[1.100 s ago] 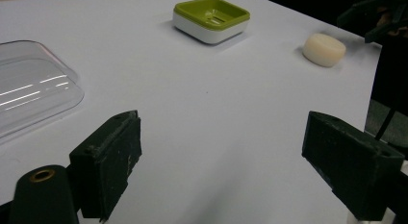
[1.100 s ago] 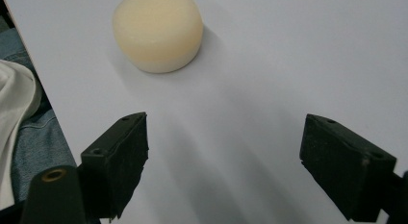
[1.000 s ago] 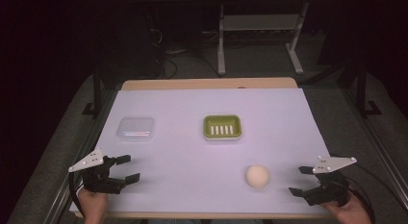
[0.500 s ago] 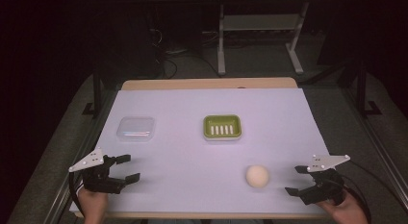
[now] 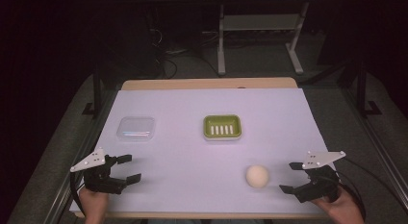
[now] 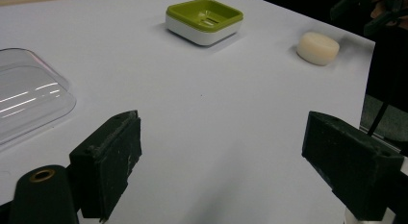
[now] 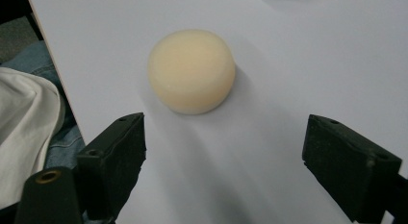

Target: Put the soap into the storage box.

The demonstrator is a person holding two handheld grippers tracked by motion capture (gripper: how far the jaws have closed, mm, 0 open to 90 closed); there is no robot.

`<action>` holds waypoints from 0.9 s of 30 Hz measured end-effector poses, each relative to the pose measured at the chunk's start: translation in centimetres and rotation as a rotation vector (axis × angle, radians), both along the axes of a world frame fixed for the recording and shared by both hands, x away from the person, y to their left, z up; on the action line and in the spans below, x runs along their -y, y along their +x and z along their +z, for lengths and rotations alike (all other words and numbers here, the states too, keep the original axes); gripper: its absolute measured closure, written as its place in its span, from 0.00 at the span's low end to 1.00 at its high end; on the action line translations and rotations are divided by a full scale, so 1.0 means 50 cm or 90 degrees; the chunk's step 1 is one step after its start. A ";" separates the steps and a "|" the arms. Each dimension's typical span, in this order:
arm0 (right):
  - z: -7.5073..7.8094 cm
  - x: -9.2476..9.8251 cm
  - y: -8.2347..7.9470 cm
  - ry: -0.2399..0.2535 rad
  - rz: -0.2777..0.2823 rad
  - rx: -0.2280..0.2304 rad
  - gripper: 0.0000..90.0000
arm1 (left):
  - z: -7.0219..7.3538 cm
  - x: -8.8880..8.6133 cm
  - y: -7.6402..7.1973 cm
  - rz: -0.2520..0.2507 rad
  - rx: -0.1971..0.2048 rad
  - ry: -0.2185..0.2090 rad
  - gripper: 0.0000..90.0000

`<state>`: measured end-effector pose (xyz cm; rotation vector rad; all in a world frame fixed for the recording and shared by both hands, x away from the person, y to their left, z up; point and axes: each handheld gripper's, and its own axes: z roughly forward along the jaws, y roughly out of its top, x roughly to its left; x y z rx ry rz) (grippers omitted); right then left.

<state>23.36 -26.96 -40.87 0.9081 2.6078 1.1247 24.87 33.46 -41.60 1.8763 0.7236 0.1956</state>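
Though wide-jawed, right tool (image 5: 292, 177) beside soap (image 5: 257, 176)

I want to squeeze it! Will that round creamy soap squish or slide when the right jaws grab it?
The soap looks like a solid, smooth puck, so it probably stays stiff and may slip a little. It lies on its flat face, so it likely won't roll. The right gripper, jaws open, could take its curved sides.

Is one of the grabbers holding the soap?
No, nothing is held. The right hand-held gripper is open beside the soap, not touching it. The left hand-held gripper is open too.
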 end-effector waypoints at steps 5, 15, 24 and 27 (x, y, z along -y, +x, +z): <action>0.007 -0.008 0.004 0.002 0.006 0.001 0.16 | 0.000 0.001 0.000 -0.001 0.001 0.000 0.14; 0.025 -0.020 0.013 -0.014 0.019 -0.007 0.16 | -0.001 0.005 -0.003 0.001 0.000 0.003 0.15; 0.029 -0.052 0.039 -0.050 0.043 -0.024 0.16 | 0.001 0.001 -0.005 0.006 0.005 0.004 0.14; 0.030 -0.061 0.045 -0.051 0.050 -0.022 0.16 | 0.002 0.000 -0.004 0.006 0.007 0.004 0.15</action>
